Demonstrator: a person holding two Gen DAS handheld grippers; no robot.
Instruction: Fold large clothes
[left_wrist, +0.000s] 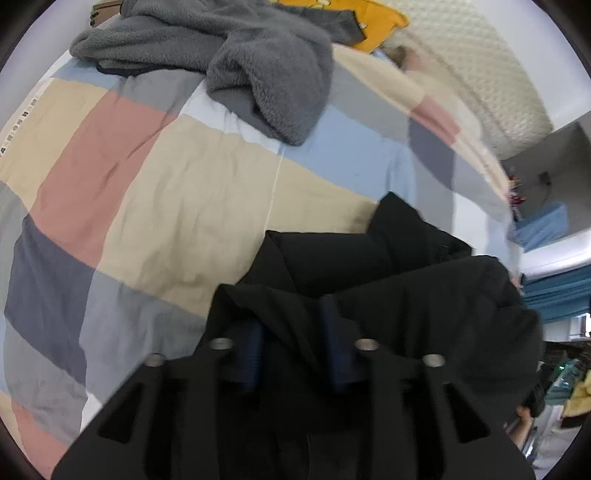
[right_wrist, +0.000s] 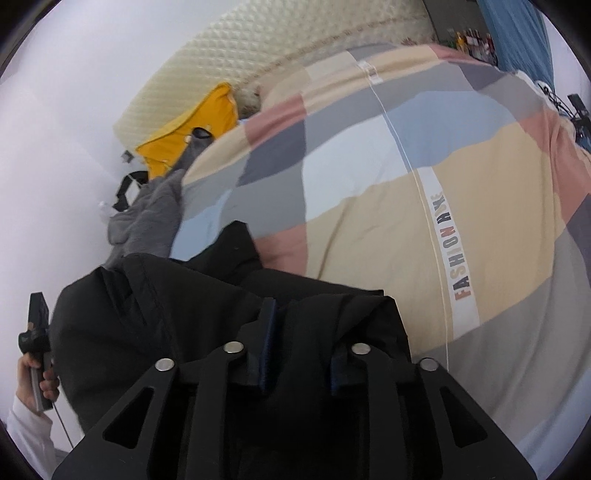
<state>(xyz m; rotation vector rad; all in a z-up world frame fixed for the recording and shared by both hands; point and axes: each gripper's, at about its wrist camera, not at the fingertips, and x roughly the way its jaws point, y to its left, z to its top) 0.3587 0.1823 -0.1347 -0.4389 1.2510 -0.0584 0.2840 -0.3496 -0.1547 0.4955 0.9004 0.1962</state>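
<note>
- The left tongs are standing with their jaws apart, a ridge of the black coat running up between the blue pads; whether the pads are pressing on that ridge cannot be told from the left wrist view.
- The right tongs are standing with a narrower gap, coat cloth bunched between the jaws; again a grip cannot be told.
- The coat is lying right at both sets of tips, on the near edge of the patchwork quilt.
- From the left tongs the coat's bulk is spreading toward 1 o'clock; from the right tongs it is spreading toward 10 o'clock, so its long axis is probably running across, from one hand to the other.
- Both hands are about equally near; neither needs to reach.
- A grey fleece is lying well apart at 11 o'clock in the left view, with a yellow cloth beyond it.
- The person's other hand is showing at 9 o'clock in the right view.
</note>
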